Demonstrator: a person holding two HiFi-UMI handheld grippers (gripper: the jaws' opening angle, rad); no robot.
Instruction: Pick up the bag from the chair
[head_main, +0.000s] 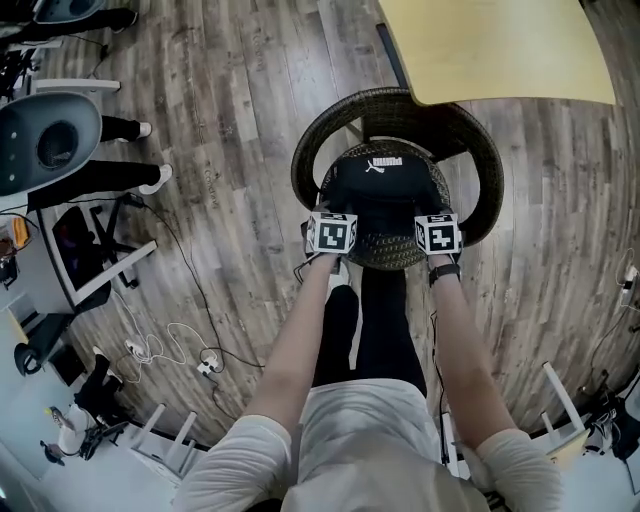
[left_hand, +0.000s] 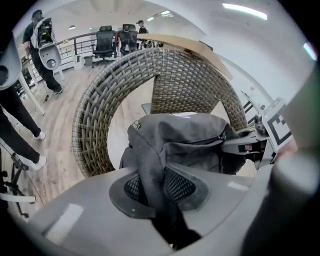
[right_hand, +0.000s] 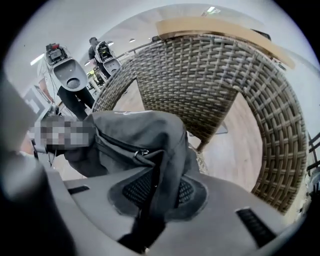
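A black bag (head_main: 383, 192) with a white logo hangs over the seat of a round dark wicker chair (head_main: 320, 135). My left gripper (head_main: 331, 233) is shut on a fold of the bag's near left side, and dark fabric (left_hand: 152, 165) runs down between its pads. My right gripper (head_main: 437, 234) is shut on the near right side, with a strap of fabric (right_hand: 162, 170) pinched between its pads beside a zipper (right_hand: 142, 151). In both gripper views the bag (left_hand: 185, 135) bulges up in front of the chair's woven back (right_hand: 210, 85). Whether its bottom still touches the seat is hidden.
A light wooden table (head_main: 500, 45) stands just beyond the chair. People's legs (head_main: 110, 175) and a white machine (head_main: 45, 140) are at the left. Cables (head_main: 165, 350) lie on the wood floor at lower left.
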